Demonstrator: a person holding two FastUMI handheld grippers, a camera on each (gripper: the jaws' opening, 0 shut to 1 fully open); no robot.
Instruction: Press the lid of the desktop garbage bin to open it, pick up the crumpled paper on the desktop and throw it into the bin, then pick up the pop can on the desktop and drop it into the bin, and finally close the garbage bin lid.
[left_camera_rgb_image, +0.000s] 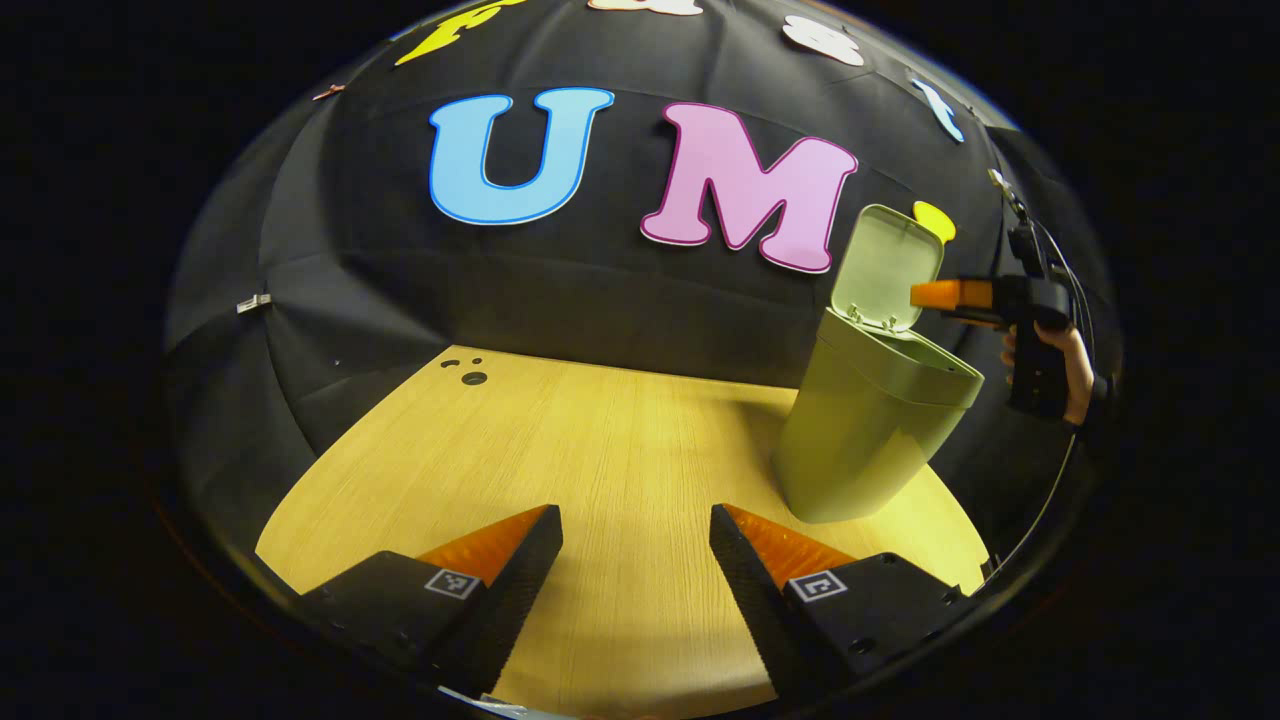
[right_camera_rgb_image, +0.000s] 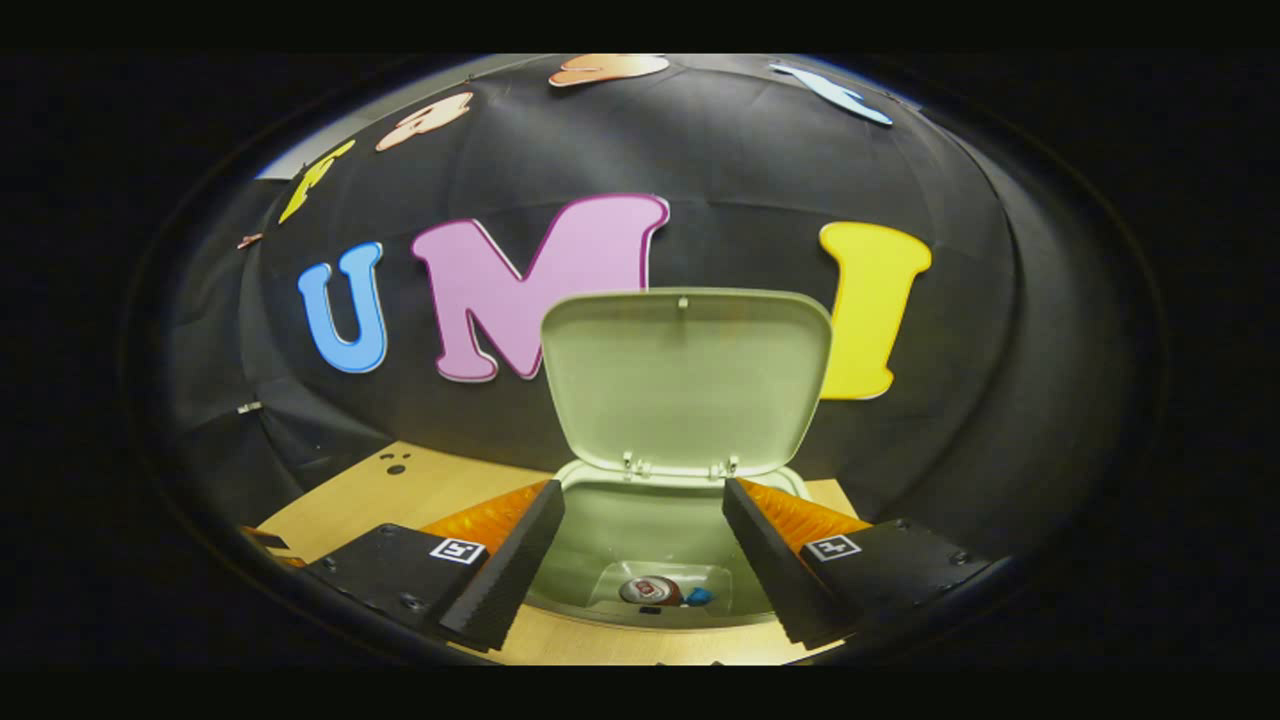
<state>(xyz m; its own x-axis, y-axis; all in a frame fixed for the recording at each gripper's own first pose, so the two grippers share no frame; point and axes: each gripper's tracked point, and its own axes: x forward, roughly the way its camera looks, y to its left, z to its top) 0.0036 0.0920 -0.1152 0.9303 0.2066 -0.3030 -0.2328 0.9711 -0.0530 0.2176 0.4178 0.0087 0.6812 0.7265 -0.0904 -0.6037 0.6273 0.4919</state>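
Observation:
The pale green desktop bin (left_camera_rgb_image: 865, 430) stands at the right of the wooden table, its lid (left_camera_rgb_image: 888, 265) swung up. In the right gripper view I look down into the bin (right_camera_rgb_image: 640, 530); the lid (right_camera_rgb_image: 685, 375) stands upright behind the opening, and the pop can (right_camera_rgb_image: 650, 590) lies on the bottom beside a small blue thing. My right gripper (right_camera_rgb_image: 643, 545) hovers open over the opening with nothing between its fingers. It also appears in the left gripper view as the right gripper (left_camera_rgb_image: 945, 295), held by a hand above the bin. My left gripper (left_camera_rgb_image: 632, 560) is open over bare table.
The wooden table (left_camera_rgb_image: 600, 440) stretches left of the bin, with small dark holes (left_camera_rgb_image: 470, 375) near its far left corner. The black cloth wall closes in behind the table and the bin.

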